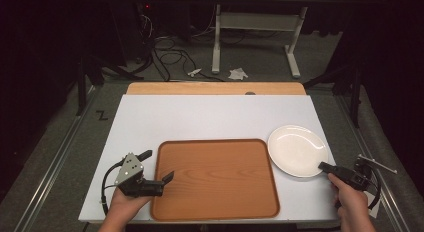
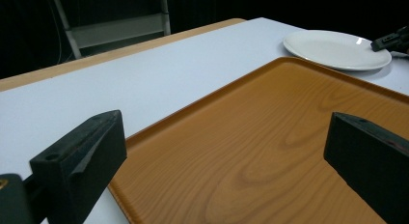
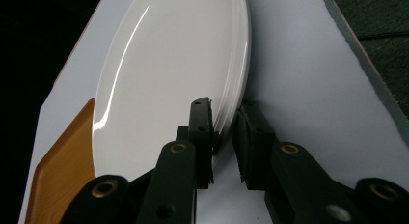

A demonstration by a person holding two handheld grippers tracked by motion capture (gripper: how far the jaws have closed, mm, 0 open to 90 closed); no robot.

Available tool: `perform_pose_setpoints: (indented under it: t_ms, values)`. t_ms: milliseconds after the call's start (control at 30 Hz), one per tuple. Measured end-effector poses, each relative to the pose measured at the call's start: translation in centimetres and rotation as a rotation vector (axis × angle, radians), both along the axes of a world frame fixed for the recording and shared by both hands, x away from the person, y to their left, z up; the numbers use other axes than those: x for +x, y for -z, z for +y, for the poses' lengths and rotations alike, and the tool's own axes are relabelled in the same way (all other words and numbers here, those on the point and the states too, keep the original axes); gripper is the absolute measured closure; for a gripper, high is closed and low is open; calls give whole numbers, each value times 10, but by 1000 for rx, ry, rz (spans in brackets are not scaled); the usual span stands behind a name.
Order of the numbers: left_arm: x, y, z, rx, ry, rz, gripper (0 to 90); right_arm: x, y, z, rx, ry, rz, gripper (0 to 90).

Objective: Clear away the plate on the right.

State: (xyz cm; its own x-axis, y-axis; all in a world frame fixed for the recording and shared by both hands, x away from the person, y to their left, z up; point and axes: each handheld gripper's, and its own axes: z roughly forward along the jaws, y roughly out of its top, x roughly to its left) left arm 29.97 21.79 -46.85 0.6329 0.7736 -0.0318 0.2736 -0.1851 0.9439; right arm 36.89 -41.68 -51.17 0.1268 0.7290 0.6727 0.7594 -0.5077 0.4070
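Observation:
A brown wooden tray (image 1: 215,177) lies flat at the front middle of the white table (image 1: 200,117). My left gripper (image 1: 159,165) stands open at the tray's left edge. In the left gripper view one jaw hangs over the white top and the other over the tray (image 2: 270,151), with nothing between them. A white plate (image 1: 295,149) rests to the right of the tray. My right gripper (image 1: 323,166) is at the plate's near right rim. In the right gripper view its jaws (image 3: 225,113) are closed on the rim of the plate (image 3: 169,74), one above and one below.
A strip of bare wooden tabletop (image 1: 215,88) shows beyond the white board. Past it, on the floor, are cables (image 1: 170,59) and a white desk frame (image 1: 255,27). The right gripper (image 2: 388,40) shows far off beside the plate (image 2: 333,48) in the left gripper view.

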Motion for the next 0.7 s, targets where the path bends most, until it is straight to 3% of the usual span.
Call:
perform_pose_setpoints:
  t_ms: [333,533,700]
  values:
    - [0,0,0,2,-2,0,22,-2,-5,-2,41,23,-41,842]
    - [0,0,0,1,-5,-3,25,-6,-12,-5,73,42,-107,891]
    - [0,-1,0,2,-5,-6,26,-7,-20,0,37,33,-154,893]
